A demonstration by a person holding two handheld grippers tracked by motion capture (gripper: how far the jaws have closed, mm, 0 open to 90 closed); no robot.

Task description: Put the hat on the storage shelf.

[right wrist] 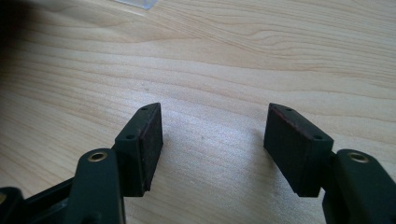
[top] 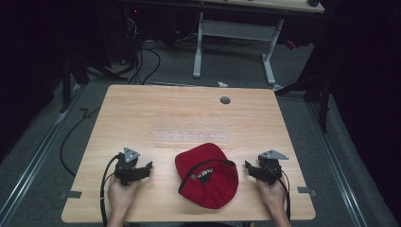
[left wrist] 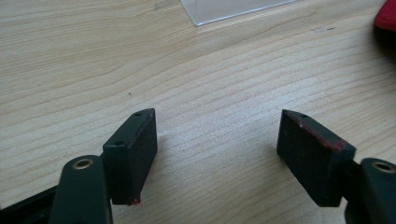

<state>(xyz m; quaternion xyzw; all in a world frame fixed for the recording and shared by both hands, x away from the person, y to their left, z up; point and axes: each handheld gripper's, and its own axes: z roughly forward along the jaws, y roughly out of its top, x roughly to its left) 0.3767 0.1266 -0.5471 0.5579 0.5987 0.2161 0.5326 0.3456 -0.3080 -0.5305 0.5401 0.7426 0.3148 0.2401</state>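
Cap: red cap [top: 208, 175] lies upside down on the desk [top: 189, 113], near its front edge, between the two grippers.
Left gripper [top: 146, 169]: low over the desk, left of the cap, jaws apart, holding nothing.
Right gripper [top: 249, 168]: right of the cap, jaws apart, holding nothing.
Clear tray [top: 191, 135]: just behind the cap.

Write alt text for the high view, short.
A red cap lies upside down near the front edge of a wooden table, between two hand-held tongs, the left tongs and right tongs both open and pointing in at it without touching. A clear plastic tray lies behind the cap, mid-table.
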